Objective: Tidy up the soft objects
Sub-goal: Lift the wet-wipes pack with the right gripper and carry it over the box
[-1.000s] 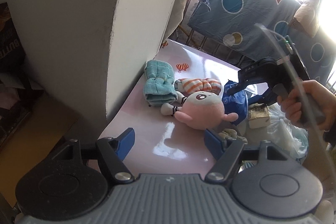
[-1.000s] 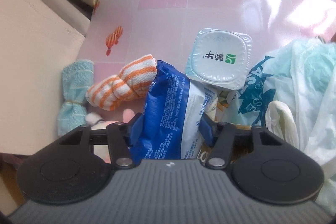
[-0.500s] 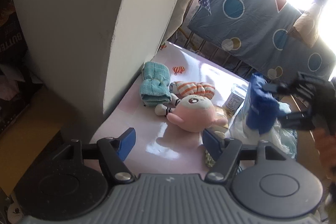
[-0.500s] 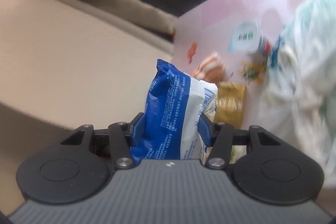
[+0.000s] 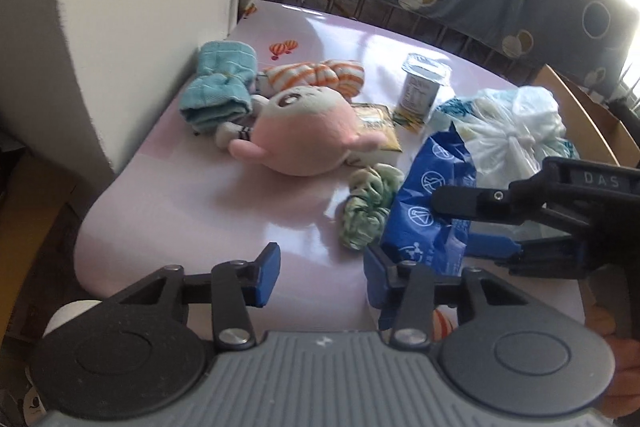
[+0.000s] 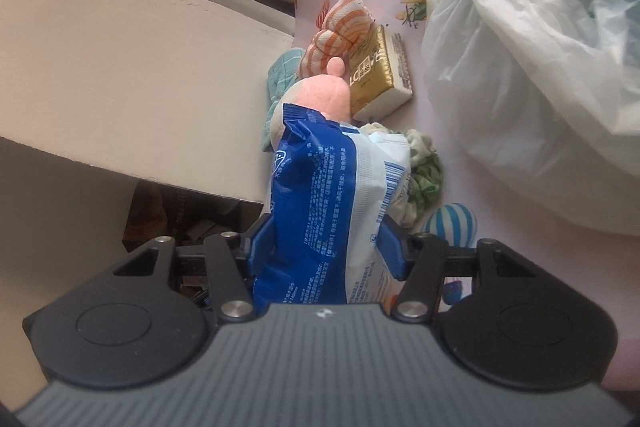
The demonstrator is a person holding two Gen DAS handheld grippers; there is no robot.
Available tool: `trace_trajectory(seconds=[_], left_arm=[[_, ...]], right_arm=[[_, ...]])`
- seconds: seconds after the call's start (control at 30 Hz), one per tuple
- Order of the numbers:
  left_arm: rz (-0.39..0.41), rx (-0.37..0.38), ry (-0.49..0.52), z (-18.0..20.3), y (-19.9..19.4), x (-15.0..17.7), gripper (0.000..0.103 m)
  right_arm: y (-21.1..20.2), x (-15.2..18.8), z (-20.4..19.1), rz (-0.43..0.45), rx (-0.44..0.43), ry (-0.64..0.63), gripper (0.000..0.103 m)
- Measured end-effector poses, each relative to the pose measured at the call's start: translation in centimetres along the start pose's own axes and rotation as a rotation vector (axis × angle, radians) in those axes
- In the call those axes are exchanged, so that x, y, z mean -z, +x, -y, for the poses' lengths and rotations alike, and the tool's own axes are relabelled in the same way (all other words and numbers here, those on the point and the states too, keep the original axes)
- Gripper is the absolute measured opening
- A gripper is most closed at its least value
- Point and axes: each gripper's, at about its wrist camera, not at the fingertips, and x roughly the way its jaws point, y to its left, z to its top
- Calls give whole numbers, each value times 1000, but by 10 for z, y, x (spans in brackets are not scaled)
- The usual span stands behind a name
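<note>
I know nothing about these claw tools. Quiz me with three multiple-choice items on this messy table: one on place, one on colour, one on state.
1. What lies directly beside the pink plush toy, against the wall?
A teal towel
B yogurt cup
C plastic bag
2. What colours stripe the rolled cloth?
A green-black
B orange-white
C red-blue
3. What is the right claw doing?
A hanging open
B gripping a blue snack packet
C holding a scrunchie

Answers: 1 A, the teal towel touches the toy. 2 B, orange and white bands. 3 B, the blue snack packet sits clamped between its pads.

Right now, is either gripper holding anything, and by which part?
The right gripper clamps the blue snack packet by its lower end; the left gripper, jaws just closing, holds nothing.
</note>
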Motion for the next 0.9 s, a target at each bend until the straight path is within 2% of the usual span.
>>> trace_trajectory(seconds=[0.23,0.43,0.67,0.8,0.9], left_arm=[[-5,15,87,26,5,7,45],[-31,51,148,48,10,13,47],[-48,105,165,58,12,18,49],[-61,147,134,54,16,12,49],[-84,167,131,56,24,6,49]], right_arm=[[-35,6,6,66,94,-43,59],[-67,21,22,138,232,-56,59],[-80,35,54,163,184,24,59],[-81,39,56,168,125,35,59],[-72,36,55,167,131,29,59]])
